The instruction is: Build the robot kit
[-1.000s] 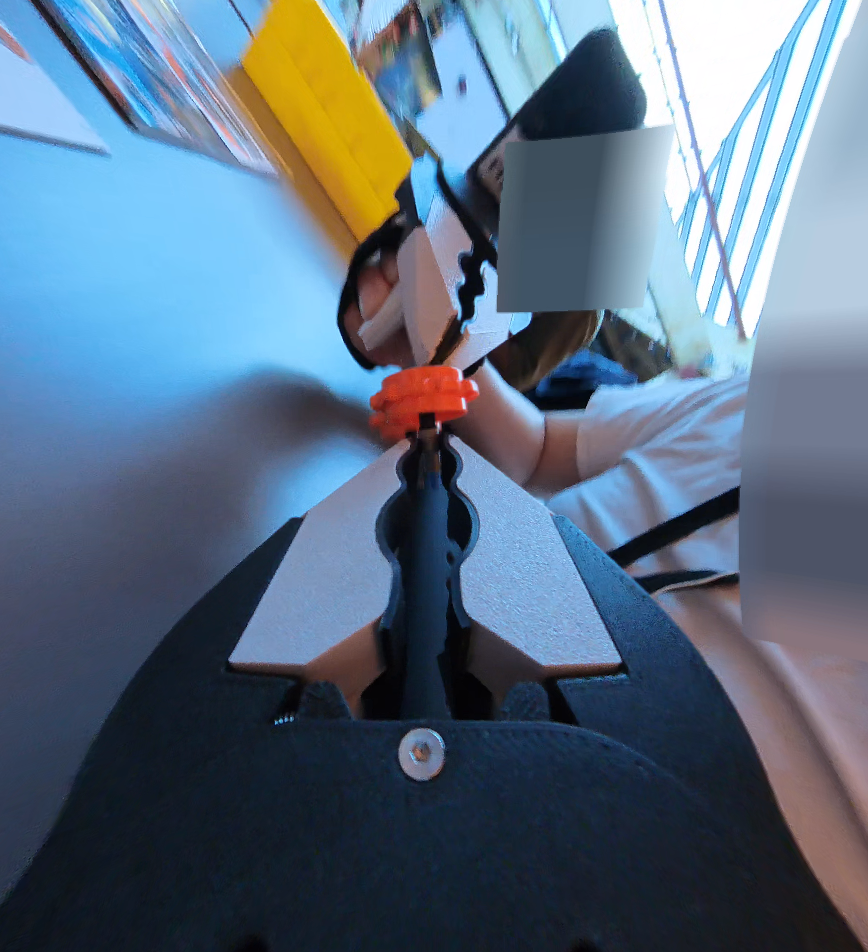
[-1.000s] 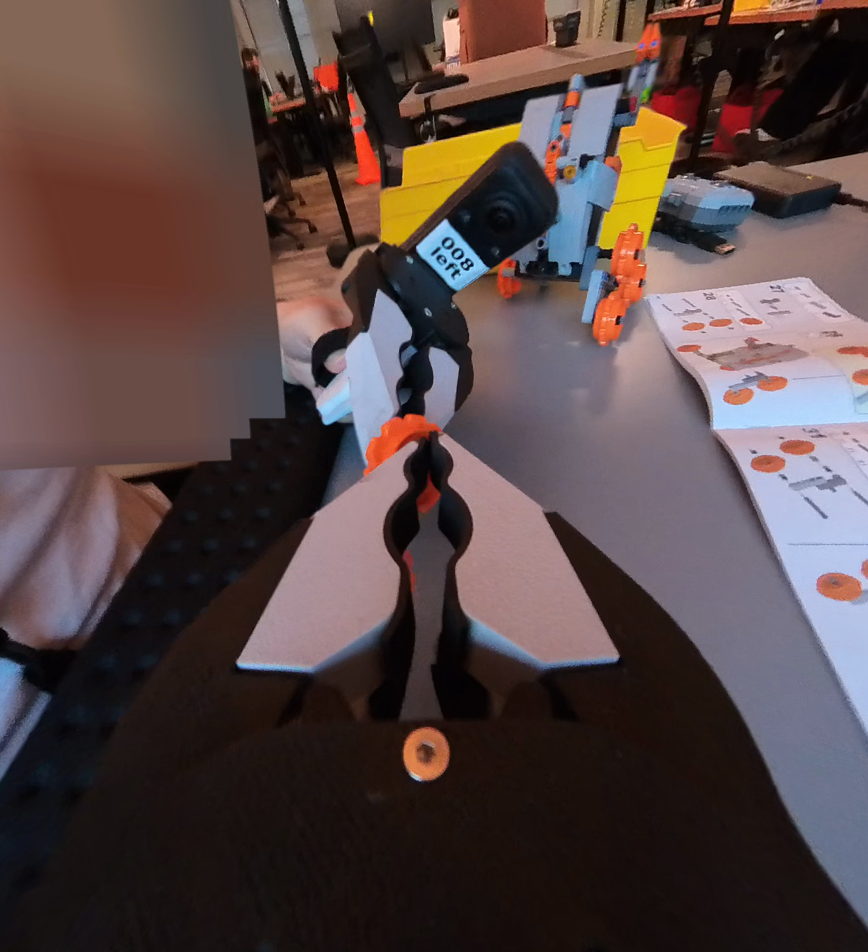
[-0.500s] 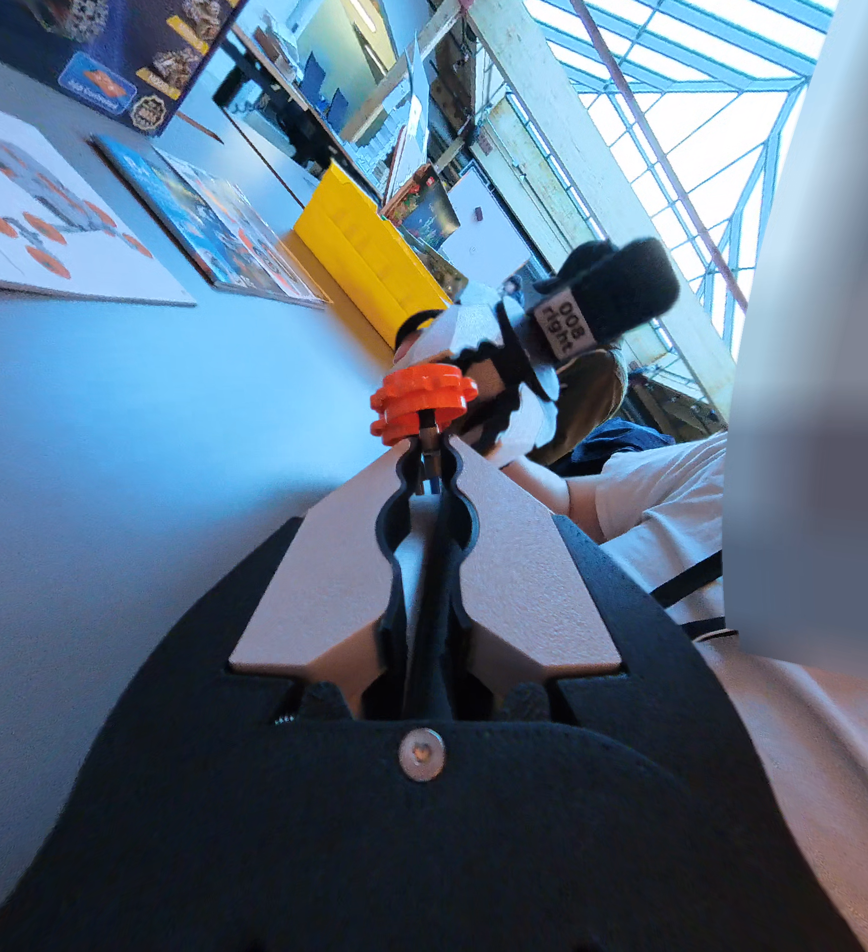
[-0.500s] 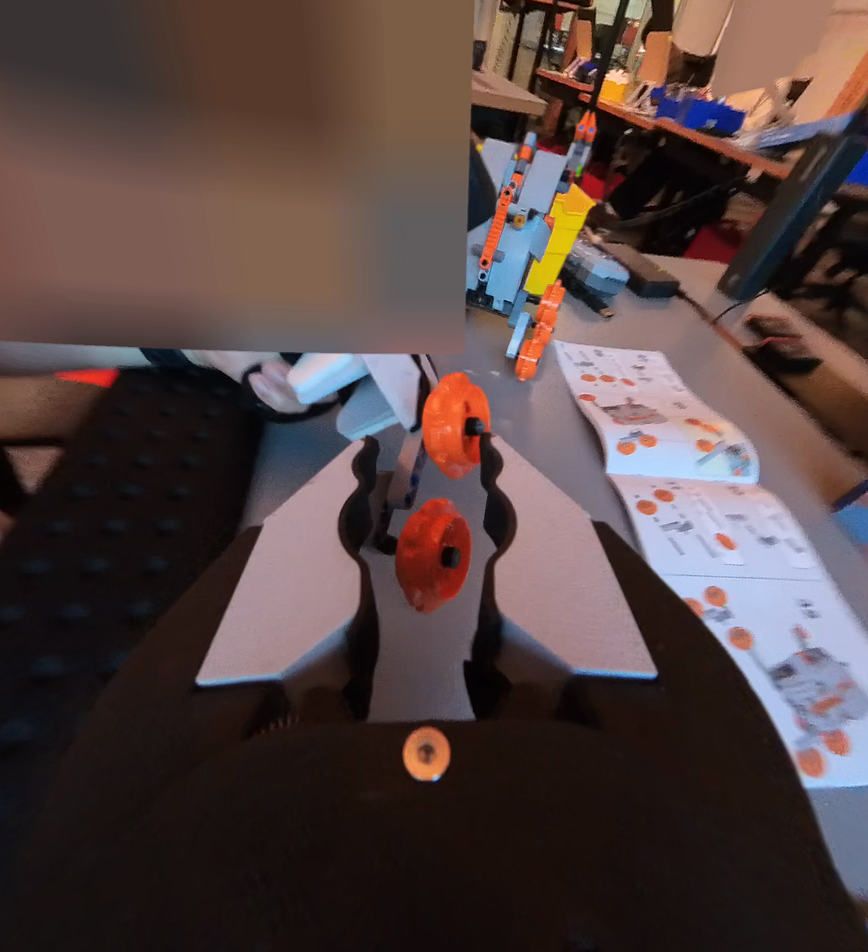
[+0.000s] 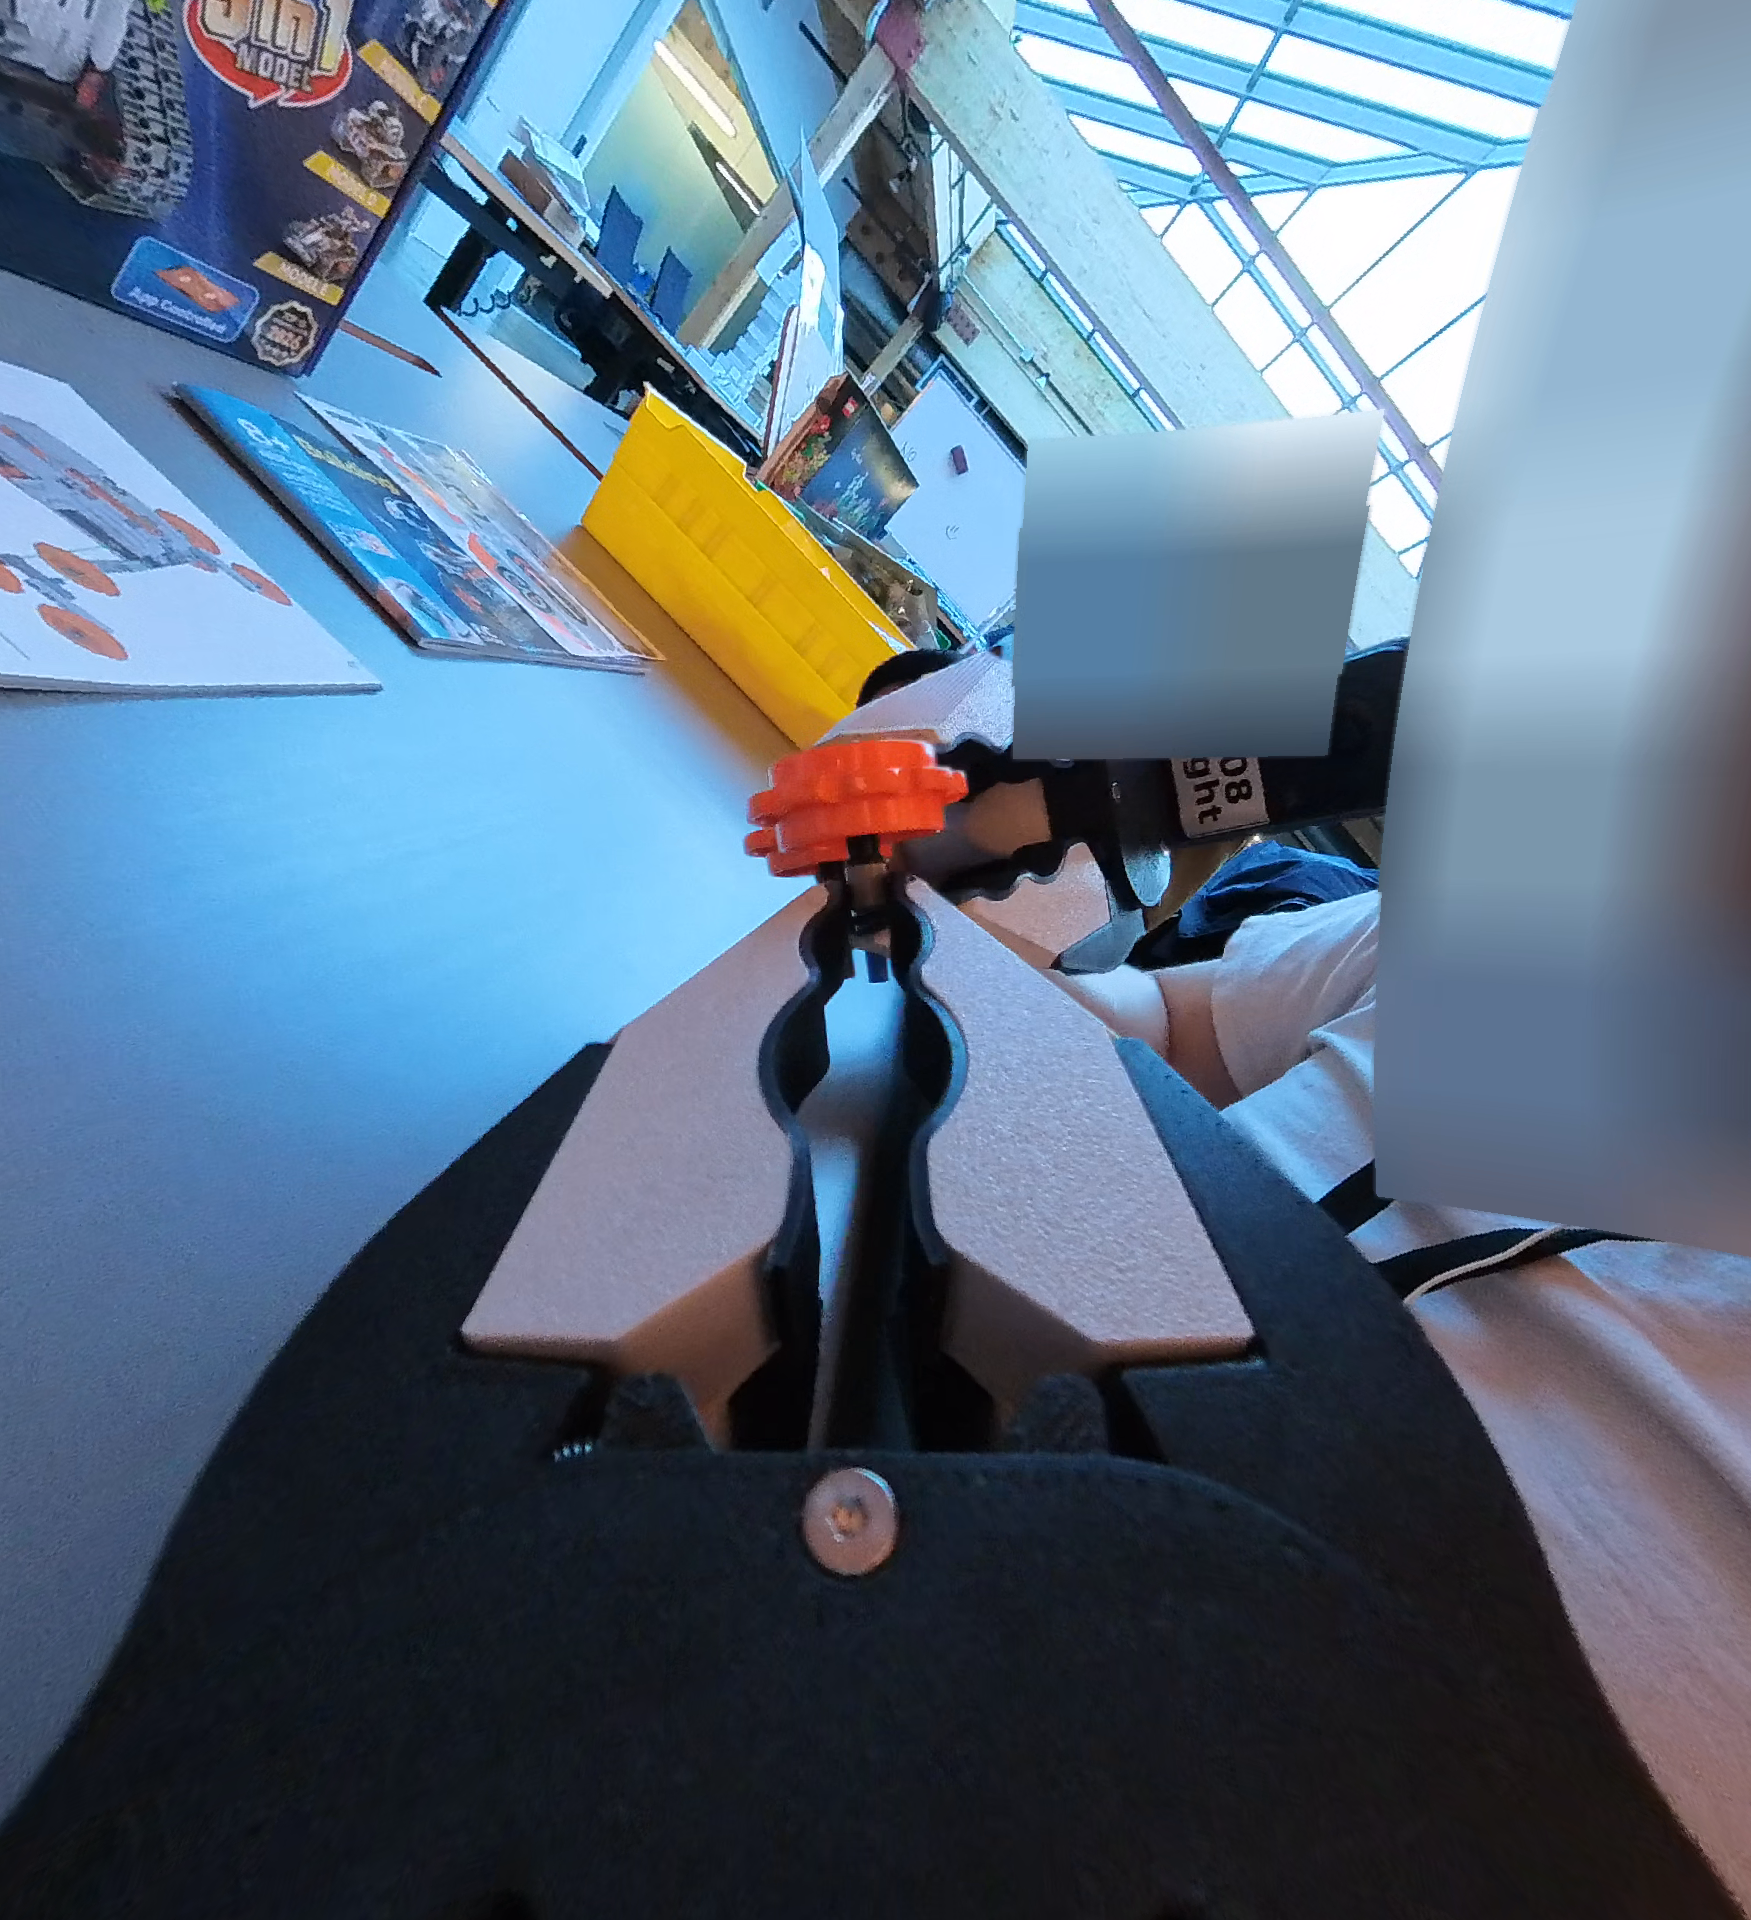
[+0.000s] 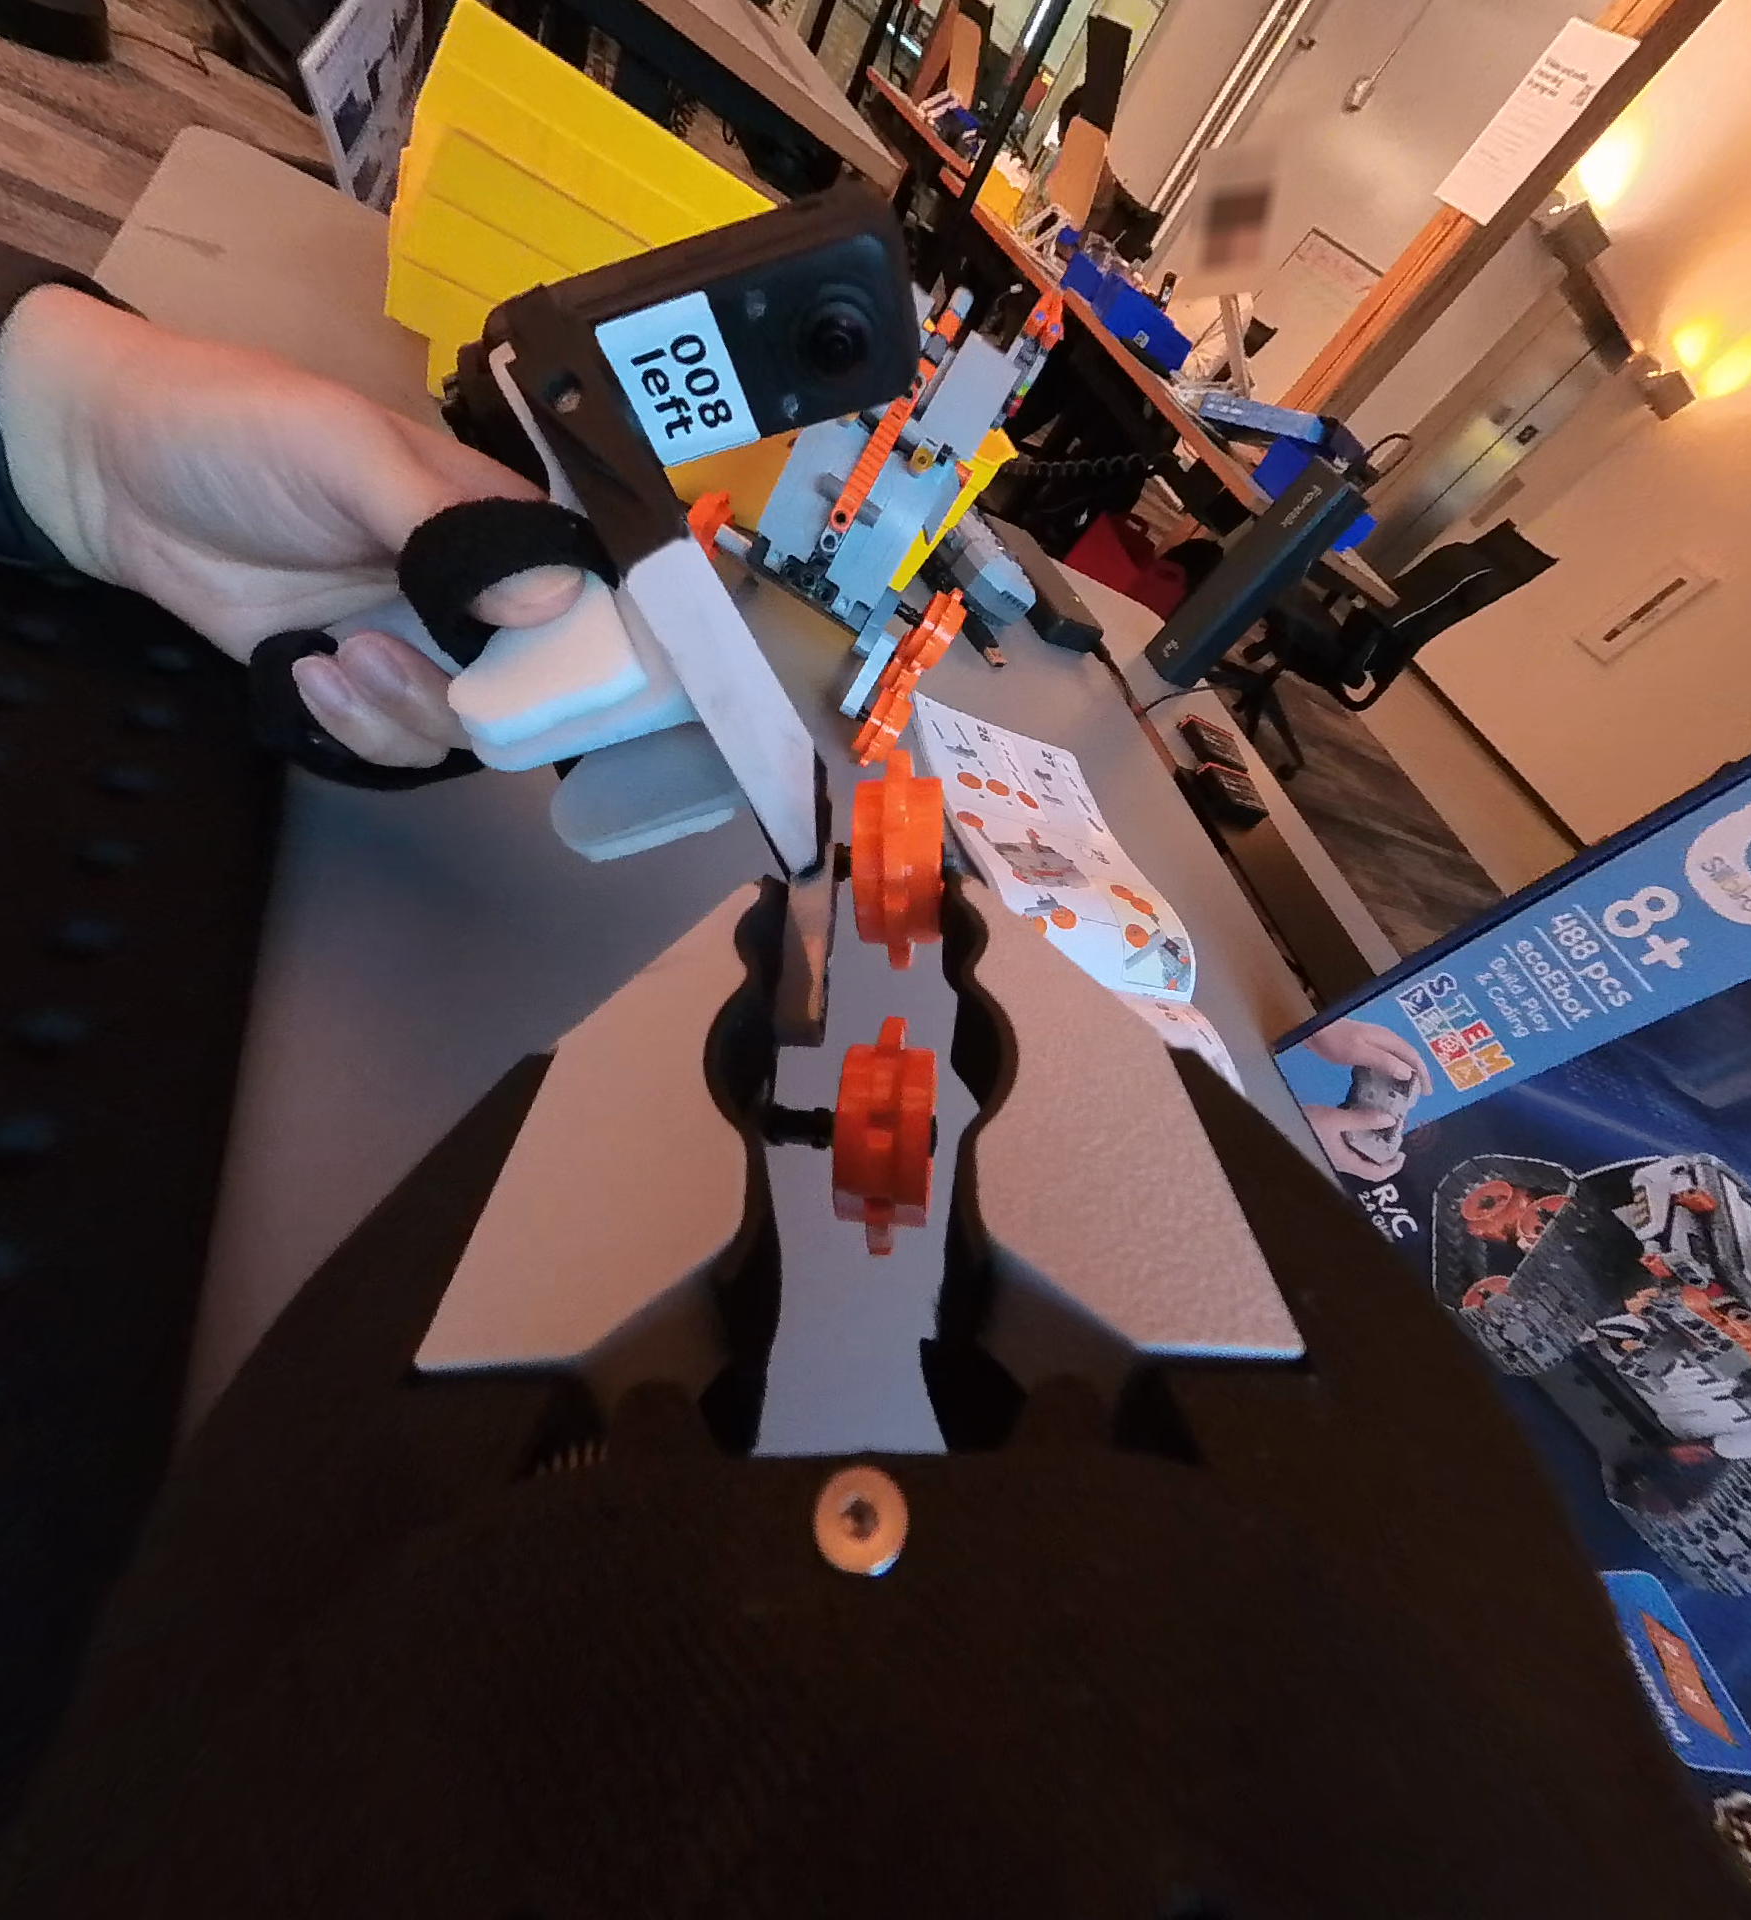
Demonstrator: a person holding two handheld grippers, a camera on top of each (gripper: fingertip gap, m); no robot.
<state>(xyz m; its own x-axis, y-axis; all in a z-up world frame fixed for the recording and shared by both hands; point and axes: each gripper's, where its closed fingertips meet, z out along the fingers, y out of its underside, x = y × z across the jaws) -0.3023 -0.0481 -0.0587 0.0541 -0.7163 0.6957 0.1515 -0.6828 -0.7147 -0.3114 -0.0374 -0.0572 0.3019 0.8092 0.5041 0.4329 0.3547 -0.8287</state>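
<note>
While left tongs (image 5: 866, 914) pinch orange gear piece (image 5: 850, 805), right tongs (image 6: 855, 914) gape.

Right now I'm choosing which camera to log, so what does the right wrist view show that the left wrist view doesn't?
Only the right wrist view shows a second orange gear between the open right gripper fingers, the grey and orange brick model, and the hand holding the left gripper.

Only the left wrist view shows the left gripper shut on the small part under an orange gear, and a skylight.

Both show that gear, the yellow bin, the open instruction booklet and the grey table.
</note>
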